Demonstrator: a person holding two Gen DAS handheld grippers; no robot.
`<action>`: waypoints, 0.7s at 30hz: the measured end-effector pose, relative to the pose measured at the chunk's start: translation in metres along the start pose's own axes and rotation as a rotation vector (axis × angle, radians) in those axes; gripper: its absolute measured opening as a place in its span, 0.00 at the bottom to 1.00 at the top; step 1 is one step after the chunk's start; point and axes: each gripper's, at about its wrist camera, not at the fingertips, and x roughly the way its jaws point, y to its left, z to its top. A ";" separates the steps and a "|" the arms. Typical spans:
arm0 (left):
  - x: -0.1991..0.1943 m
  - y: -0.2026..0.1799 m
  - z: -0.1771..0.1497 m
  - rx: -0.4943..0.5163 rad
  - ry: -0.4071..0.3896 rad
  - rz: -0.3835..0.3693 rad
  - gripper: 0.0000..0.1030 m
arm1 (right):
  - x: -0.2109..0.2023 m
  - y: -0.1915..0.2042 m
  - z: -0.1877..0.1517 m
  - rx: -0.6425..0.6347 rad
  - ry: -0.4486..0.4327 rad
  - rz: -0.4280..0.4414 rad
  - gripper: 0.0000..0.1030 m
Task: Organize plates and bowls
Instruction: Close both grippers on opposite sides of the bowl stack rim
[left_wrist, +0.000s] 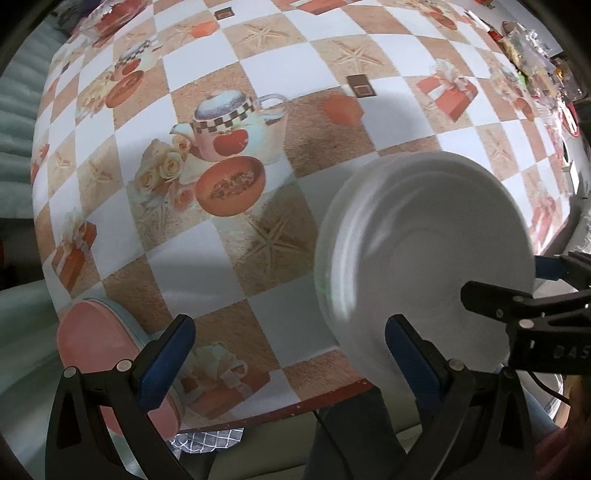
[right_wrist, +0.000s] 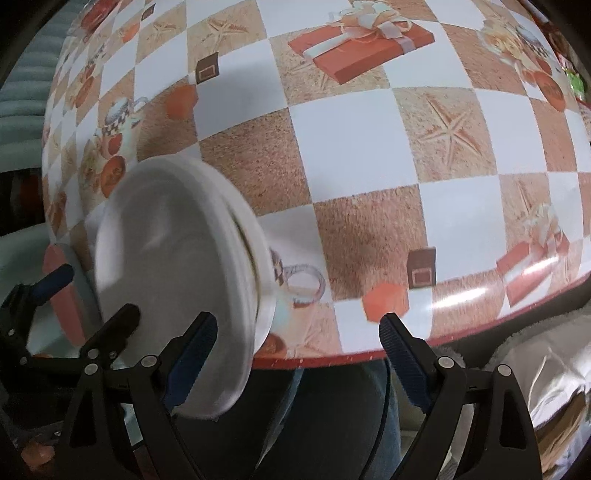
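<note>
Open left claw (left_wrist: 286, 354) beside white plates (left_wrist: 424, 254)

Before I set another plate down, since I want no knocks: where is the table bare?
Bare cloth spans the middle, between the white plates and pink plate, and right of the white plates. Clutter crowds the far right edge.

White stacked plates (left_wrist: 424, 251) near table edge; pink plate (left_wrist: 96, 347) well left.

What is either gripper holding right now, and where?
Nothing: the left gripper and right gripper both stand open by the white plates.
</note>
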 end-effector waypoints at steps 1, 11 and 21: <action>0.001 0.001 0.001 -0.004 0.001 0.005 1.00 | 0.002 -0.001 0.001 -0.006 -0.001 -0.006 0.88; 0.008 0.007 0.008 -0.032 -0.010 0.027 1.00 | 0.013 0.003 0.011 -0.053 -0.064 -0.086 0.98; 0.027 0.003 0.014 -0.055 -0.010 0.027 1.00 | 0.026 -0.007 0.020 -0.056 -0.050 -0.122 0.98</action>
